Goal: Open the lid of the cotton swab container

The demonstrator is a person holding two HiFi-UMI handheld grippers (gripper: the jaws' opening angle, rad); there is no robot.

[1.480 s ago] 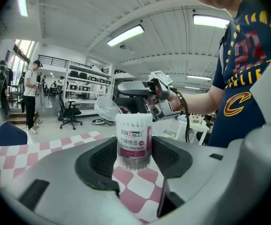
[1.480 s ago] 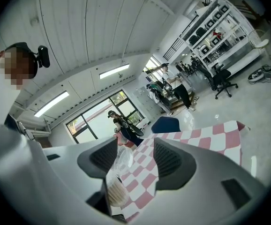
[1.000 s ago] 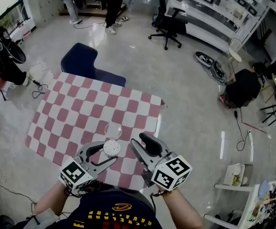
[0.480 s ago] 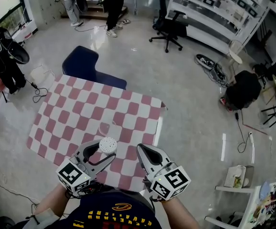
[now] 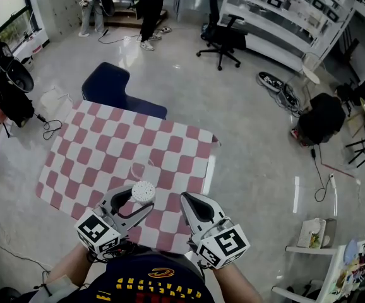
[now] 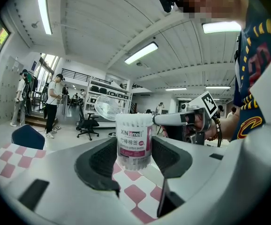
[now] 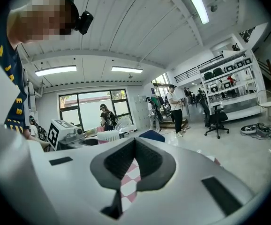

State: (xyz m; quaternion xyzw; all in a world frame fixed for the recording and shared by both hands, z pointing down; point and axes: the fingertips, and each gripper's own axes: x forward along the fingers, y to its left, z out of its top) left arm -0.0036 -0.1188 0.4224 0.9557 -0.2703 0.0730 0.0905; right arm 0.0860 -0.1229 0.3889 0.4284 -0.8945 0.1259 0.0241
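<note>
While the left gripper [image 5: 141, 199] pinches the clear cylindrical plastic cotton swab container [image 6: 134, 142] between its two dark fingers, one on each side of the pink-and-white label, the container stands upright in the air over the near part of the table [image 5: 100, 141], which is covered by a red-and-white checked cloth. From the head view the container's mouth is uncovered and the white swab tips show as a dotted disc. The clear round lid [image 6: 108, 108] is raised off the mouth and tilted up at the far side of the rim; whether it is joined there cannot be told. The right gripper [image 5: 187, 199] is level with the left and just beside it, apart from the container, its fingers pressed together with nothing between them; only checked cloth shows below their seam in the right gripper view. Both grippers sit close to the table's near edge, against the person's body. The cloth ahead of them is bare up to the far edge, where a dark blue seat [image 5: 110, 84] butts against the table. The right edge of the table lies just beyond the right gripper, with open pale floor past it as far as a black bag [image 5: 321, 124]. A black office chair [image 5: 223, 38] stands well apart, beyond the far edge.
</note>
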